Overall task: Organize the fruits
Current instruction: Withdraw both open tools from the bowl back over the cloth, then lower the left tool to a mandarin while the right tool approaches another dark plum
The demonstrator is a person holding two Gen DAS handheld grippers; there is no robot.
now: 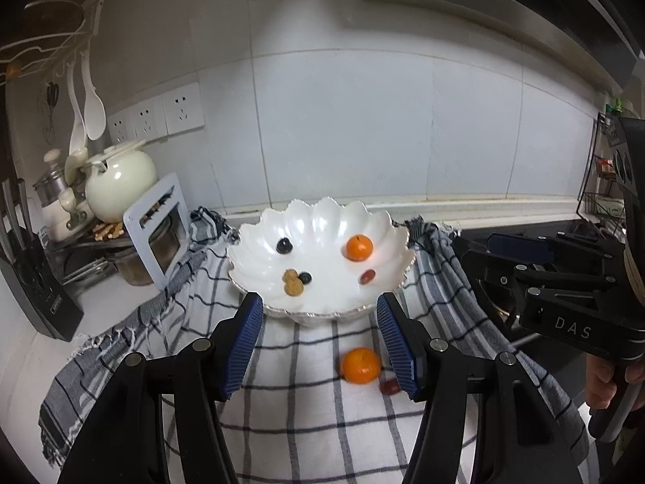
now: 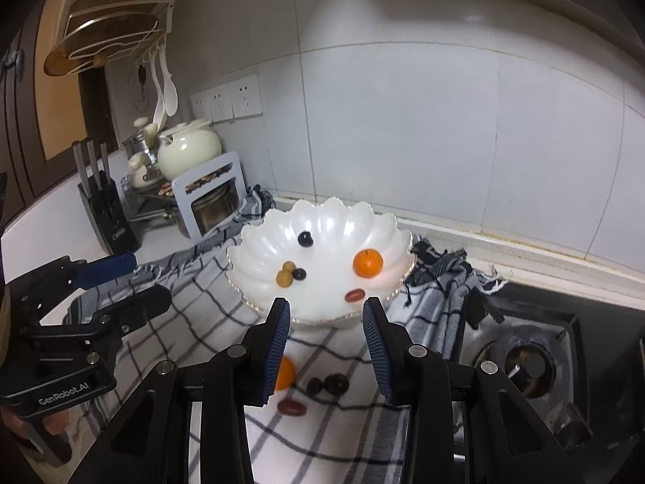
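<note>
A white scalloped bowl (image 1: pixel 322 218) (image 2: pixel 322 222) stands on a checked cloth (image 1: pixel 282 403) (image 2: pixel 209 306). In it lie an orange (image 1: pixel 358 247) (image 2: pixel 367 263), a red date (image 1: pixel 367 276) (image 2: pixel 354 295), two tan longans (image 1: pixel 292 281) (image 2: pixel 285 276) and two dark berries (image 1: pixel 284 245) (image 2: pixel 305 239). On the cloth in front lie another orange (image 1: pixel 360 365) (image 2: pixel 284 373), a red date (image 1: pixel 389 386) (image 2: pixel 291 407) and two dark fruits (image 2: pixel 330 383). My left gripper (image 1: pixel 318 343) is open and empty, near the bowl's front rim. My right gripper (image 2: pixel 326 347) is open and empty, above the loose fruits.
A cream teapot (image 1: pixel 119 179), a jar behind a pale blue frame (image 1: pixel 159 230) and a knife block (image 2: pixel 107 209) crowd the counter's left. A gas hob (image 2: pixel 524 367) lies right of the cloth. The tiled wall stands just behind the bowl.
</note>
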